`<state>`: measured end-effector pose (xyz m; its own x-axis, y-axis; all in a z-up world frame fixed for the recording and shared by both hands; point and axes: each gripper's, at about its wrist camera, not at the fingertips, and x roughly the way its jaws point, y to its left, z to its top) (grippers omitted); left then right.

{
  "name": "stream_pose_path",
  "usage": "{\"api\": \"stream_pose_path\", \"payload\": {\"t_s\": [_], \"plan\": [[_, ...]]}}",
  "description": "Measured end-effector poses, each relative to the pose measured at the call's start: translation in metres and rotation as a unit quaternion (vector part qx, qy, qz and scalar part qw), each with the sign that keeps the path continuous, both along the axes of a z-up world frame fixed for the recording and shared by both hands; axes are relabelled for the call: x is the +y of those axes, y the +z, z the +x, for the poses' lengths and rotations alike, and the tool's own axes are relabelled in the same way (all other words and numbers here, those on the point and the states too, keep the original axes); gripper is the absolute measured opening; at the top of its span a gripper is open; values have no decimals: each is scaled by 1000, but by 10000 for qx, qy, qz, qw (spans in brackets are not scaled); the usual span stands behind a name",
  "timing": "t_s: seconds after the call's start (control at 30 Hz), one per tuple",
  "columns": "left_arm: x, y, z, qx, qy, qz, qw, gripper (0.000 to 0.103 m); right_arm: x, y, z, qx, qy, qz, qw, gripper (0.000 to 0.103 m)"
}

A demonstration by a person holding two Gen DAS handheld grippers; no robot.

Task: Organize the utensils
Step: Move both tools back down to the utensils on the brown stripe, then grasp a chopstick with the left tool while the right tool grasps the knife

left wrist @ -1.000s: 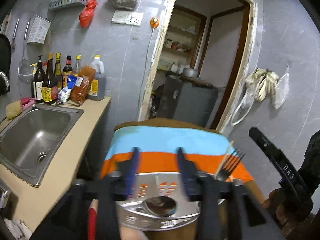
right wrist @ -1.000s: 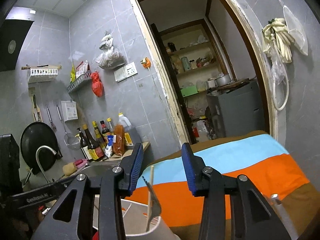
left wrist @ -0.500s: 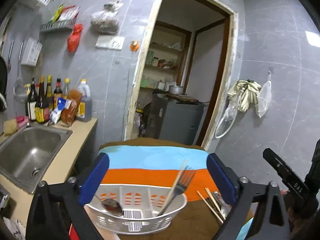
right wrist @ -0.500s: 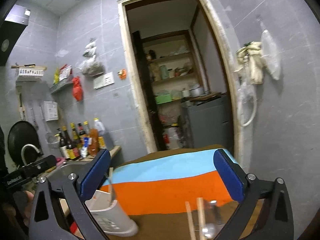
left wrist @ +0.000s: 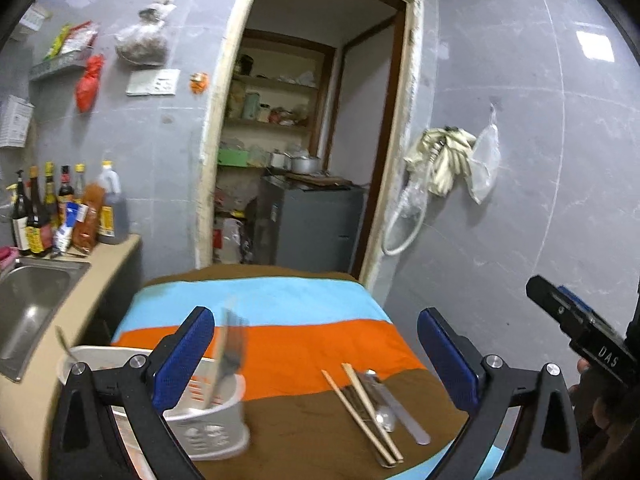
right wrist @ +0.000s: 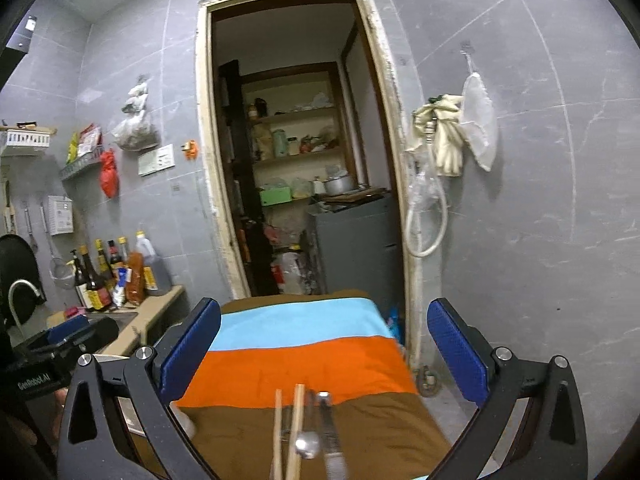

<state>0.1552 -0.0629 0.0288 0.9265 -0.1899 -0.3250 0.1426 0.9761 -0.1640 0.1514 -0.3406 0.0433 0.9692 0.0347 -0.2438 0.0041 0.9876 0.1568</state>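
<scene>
We have both claws spread wide with nothing between their pads: the left claw point(left wrist: 316, 354) hangs over the near part of the striped cloth point(left wrist: 280, 336) that covers the desk, and the right claw point(right wrist: 324, 356) does the same from its own side.

The loose utensils lie together on the brown stripe, toward the near right of the desk: a pair of chopsticks point(left wrist: 362, 412), a spoon point(left wrist: 384, 416) and a flat metal handle point(left wrist: 404, 420) beside them, all touching or nearly so. Their long axes run near to far, leaning a little to the left at the far end in the left wrist view.

In the right wrist view the chopsticks point(right wrist: 288, 424) and the spoon point(right wrist: 308, 444) sit almost dead centre between the right claw's pads and point straight along its reach. So we judge the right claw the nearer one, and we would have to roll it or come down from above to pinch across the sticks, not along them.

The white basket point(left wrist: 208, 412), with a fork point(left wrist: 228, 356) already standing in it, sits at the near left, just under the left claw's left pad.
</scene>
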Motion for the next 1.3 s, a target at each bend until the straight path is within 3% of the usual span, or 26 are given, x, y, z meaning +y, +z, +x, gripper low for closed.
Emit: {"api": "stream_pose_path", "payload": {"t_s": [0.3,0.6,0.77,0.83,0.9,1.03,1.1,1.3], "plan": [[-47,-44,29,541,7,56,9985,102,-53,-32,23,154,-9,101,9998,101],[-62,-104,84,1521,281,28,9880,102,-75,-131,75,902,613,468,9929,101],[-64,-127,103,1876,335,-56,9817,101,-72,-169,103,1406,998,489,9838,101],[-63,-135,111,1970,390,-126,9795,96,-67,-179,110,1500,1138,469,9810,101],[-62,-144,120,2138,380,-179,9760,82,-62,-187,117,1593,1300,462,9775,101],[-63,-158,133,2380,344,-231,9704,65,-53,-200,134,1934,1659,566,9653,98],[-65,-166,139,2544,288,-298,9662,52,-50,-208,142,2105,1831,666,9580,78],[-70,-180,152,2810,155,-306,9591,40,-33,-230,165,2544,2252,860,9366,59]]}}
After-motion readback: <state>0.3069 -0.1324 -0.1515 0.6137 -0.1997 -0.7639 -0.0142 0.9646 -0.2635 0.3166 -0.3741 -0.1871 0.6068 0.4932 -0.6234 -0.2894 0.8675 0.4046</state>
